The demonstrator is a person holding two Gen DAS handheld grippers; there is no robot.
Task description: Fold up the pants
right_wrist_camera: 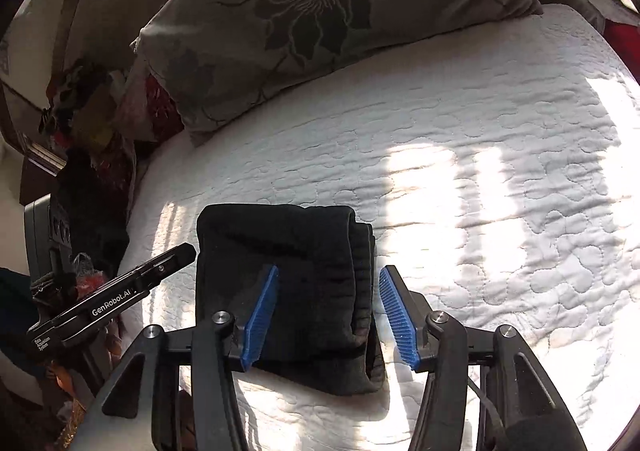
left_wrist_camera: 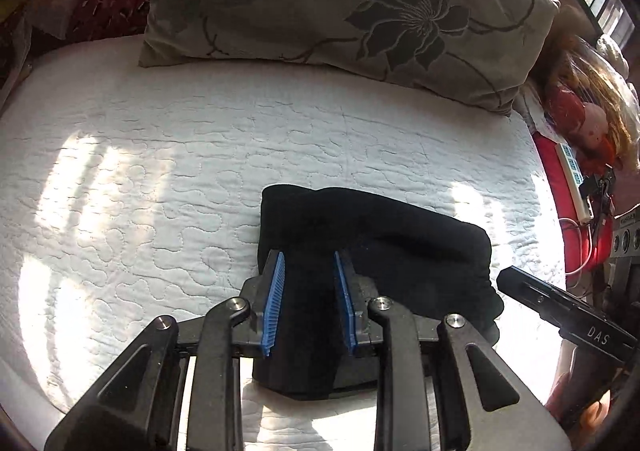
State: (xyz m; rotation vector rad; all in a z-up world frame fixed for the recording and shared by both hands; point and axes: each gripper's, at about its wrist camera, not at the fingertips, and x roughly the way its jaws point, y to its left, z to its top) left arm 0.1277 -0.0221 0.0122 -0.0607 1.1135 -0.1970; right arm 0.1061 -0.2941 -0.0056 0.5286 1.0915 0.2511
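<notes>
Your pants are already a compact black bundle lying on the bed, close to its near edge, with the pillow well apart at the far edge. Your left gripper sits right over the bundle's near end, spread apart, blue pads on either side of the dark cloth but not clamping it. Your right gripper is released too: its left pad lies over the fabric, while the right pad hangs just off the folded edge, over the quilt. Sun patches fall across the bed on both sides.
</notes>
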